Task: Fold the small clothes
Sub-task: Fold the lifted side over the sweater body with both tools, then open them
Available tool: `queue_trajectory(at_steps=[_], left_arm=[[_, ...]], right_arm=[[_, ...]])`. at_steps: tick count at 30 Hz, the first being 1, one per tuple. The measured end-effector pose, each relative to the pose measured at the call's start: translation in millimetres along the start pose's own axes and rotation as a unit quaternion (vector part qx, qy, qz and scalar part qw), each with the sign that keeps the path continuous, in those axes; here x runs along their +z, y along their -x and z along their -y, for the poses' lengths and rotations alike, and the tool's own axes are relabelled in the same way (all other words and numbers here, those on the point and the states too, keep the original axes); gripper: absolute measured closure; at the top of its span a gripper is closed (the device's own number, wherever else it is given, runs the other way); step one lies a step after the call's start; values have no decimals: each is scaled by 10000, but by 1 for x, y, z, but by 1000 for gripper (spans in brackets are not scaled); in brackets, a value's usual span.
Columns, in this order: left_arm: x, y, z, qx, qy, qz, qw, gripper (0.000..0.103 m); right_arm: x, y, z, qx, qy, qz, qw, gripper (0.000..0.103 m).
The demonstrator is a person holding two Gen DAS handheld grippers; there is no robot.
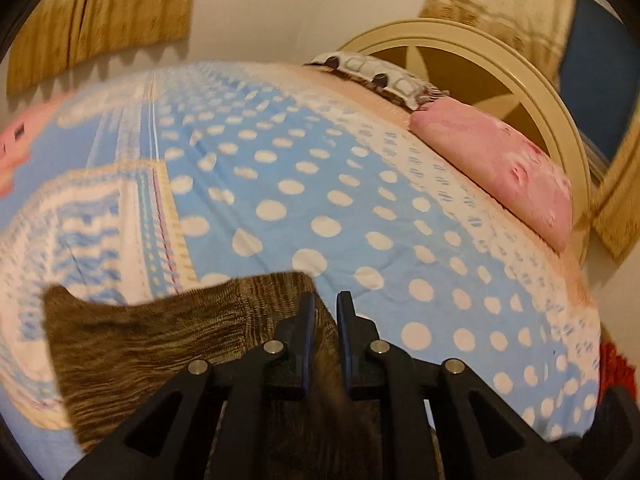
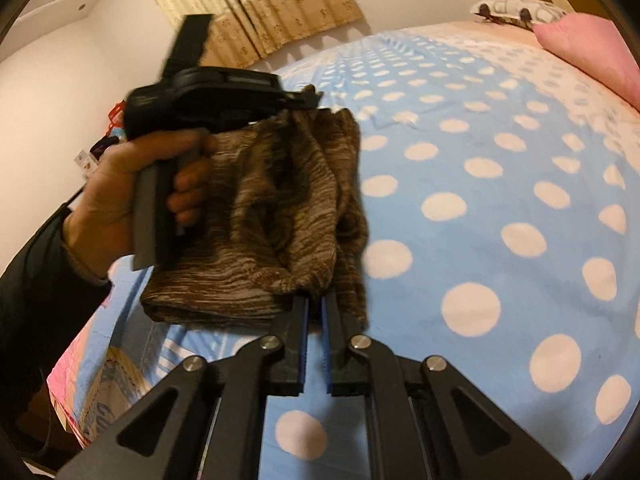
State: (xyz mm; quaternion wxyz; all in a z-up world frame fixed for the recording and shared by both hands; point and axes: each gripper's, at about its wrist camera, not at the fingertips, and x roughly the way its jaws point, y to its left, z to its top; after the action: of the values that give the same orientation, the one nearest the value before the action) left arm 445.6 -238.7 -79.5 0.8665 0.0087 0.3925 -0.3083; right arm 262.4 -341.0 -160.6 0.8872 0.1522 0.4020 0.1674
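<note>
- no brand, label or readable writing shows anywhere.
- the brown striped knit garment (image 2: 256, 216) hangs bunched between both grippers above the near left part of the blue bedsheet with white polka dots (image 2: 480, 208).
- the left gripper (image 1: 325, 300) is clamped on the cloth's upper corner; a hand (image 2: 120, 196) holds its handle.
- the right gripper (image 2: 316, 300) pinches the lower hem.
- the sheet lies open right of the garment, up to the pink pillow (image 1: 504, 168) at the cream headboard (image 1: 480, 44).

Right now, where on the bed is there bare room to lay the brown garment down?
The polka-dot sheet lies bare from the garment across to the pink pillow and up towards the curtain. It is crowded at the near left, where the left gripper, the hand and the right gripper hold the garment.
</note>
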Motion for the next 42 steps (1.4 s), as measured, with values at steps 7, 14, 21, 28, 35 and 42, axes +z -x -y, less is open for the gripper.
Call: queue_trajectory(at_steps=[7,14,21,28,35,42], left_arm=[[-33,56,6,727,-757,535,9930,41],[-105,81,-27,1365,-369,545,9885,41],[-144,73,-36,1165,51,365,9925,41],[-149,69,-60,590,709,108,9957,25],[-154,72,-63,375,918,144,9950,25],[-158,76,-69,168,1096,208,9936,25]], right_arm=[[-5,33,33,-304,-524,481,9970,52],[23,51,4,59,-195,909,9957,52],[61,-2,-65,1118,533,556,9907,36],[68,-63,-18,332,-498,-268,9978,59],[75,-33,-49,192,173,246,9994,28],[115,-86,-73,324,804,65,9962,22]])
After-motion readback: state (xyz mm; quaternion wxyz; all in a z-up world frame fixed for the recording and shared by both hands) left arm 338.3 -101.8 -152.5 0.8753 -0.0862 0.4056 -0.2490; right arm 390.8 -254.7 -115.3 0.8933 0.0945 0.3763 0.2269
